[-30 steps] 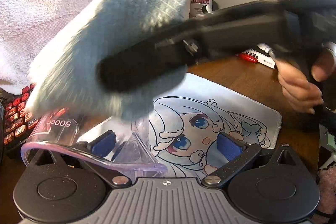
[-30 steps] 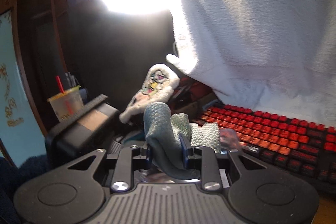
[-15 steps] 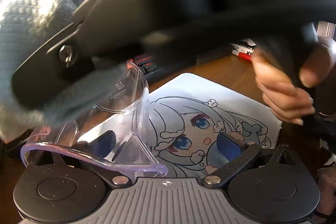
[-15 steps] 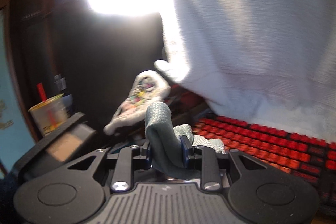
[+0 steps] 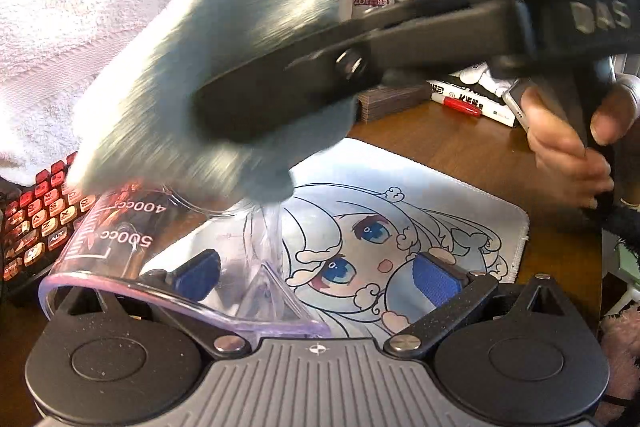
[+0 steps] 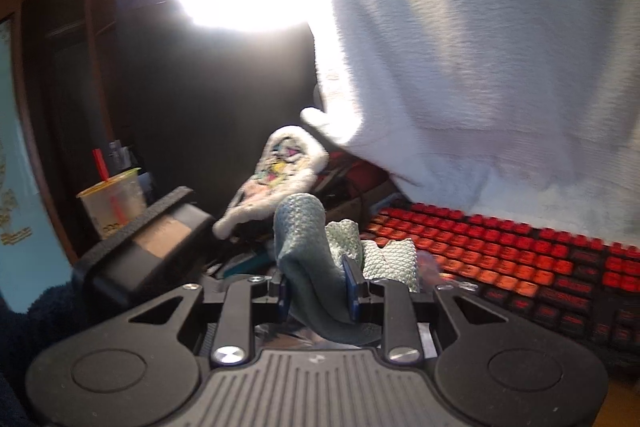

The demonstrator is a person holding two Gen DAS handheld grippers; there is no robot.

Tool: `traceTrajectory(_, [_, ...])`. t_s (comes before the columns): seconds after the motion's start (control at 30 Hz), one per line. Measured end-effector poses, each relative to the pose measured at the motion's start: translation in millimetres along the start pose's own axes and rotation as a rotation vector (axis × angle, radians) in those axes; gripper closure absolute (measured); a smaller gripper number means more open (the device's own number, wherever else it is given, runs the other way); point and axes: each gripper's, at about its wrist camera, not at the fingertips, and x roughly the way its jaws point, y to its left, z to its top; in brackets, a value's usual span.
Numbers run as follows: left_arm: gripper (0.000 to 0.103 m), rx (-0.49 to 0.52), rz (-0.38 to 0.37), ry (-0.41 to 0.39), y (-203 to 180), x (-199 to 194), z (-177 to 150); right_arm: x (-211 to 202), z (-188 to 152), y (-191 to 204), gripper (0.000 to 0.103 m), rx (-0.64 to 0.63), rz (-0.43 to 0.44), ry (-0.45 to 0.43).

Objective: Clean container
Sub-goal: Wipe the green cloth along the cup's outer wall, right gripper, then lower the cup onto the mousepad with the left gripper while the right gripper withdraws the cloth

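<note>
A clear plastic measuring cup (image 5: pixel 168 251), marked 400cc and 500cc, lies tilted at the left of the left wrist view. Its rim and handle sit against the left finger (image 5: pixel 196 275) of my left gripper (image 5: pixel 316 273), whose jaws stand wide; whether they grip it I cannot tell. My right gripper (image 6: pixel 318 287) is shut on a light blue cloth (image 6: pixel 308 251). In the left wrist view that cloth (image 5: pixel 208 67), blurred by motion, hangs at the cup's far mouth, with the right gripper's black finger (image 5: pixel 288 91) across it.
A mouse pad with an anime face (image 5: pixel 384 235) lies on the brown desk. A keyboard with red keys (image 6: pixel 520 255) is at the left. A white towel (image 6: pixel 480 27) hangs behind. A drink cup with a straw (image 6: pixel 114 199) and a red marker (image 5: pixel 460 105) are nearby.
The right gripper and cloth swung close over the left camera half a second ago and have drawn back to the cup's far mouth. The cup stays against the left gripper.
</note>
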Motion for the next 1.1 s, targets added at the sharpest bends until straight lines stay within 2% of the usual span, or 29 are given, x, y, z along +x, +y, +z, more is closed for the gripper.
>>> traceTrajectory(0.17, [0.000,-0.009,0.007,-0.001,6,-4,0,-24,-1,-16,0.078,0.043,-0.109,-0.020])
traceTrajectory(0.37, [0.000,-0.007,0.017,0.001,7,-2,-4,-36,-16,-29,0.078,0.079,-0.260,0.033])
traceTrajectory(0.6, [0.000,-0.013,0.028,0.025,-29,47,2,-25,-39,-29,0.078,0.070,-0.324,0.125])
traceTrajectory(0.73, [0.001,-0.027,0.023,0.019,-40,42,-2,-18,-48,-27,0.078,0.052,-0.361,0.174])
traceTrajectory(0.83, [0.001,-0.047,0.016,-0.004,-48,31,-4,-19,-47,-26,0.078,0.042,-0.381,0.173])
traceTrajectory(0.93, [0.000,-0.080,0.015,-0.028,-55,19,-5,-20,-46,-24,0.077,-0.010,-0.461,0.184])
traceTrajectory(1.0, [0.000,-0.110,0.018,-0.031,-57,12,-5,-23,-46,-27,0.077,0.006,-0.462,0.185])
traceTrajectory(1.03, [0.000,-0.124,0.022,-0.031,-57,9,-5,-24,-45,-29,0.074,0.016,-0.454,0.183])
traceTrajectory(1.1, [0.000,-0.144,0.040,-0.031,-60,2,-6,-26,-44,-29,0.061,0.035,-0.458,0.176])
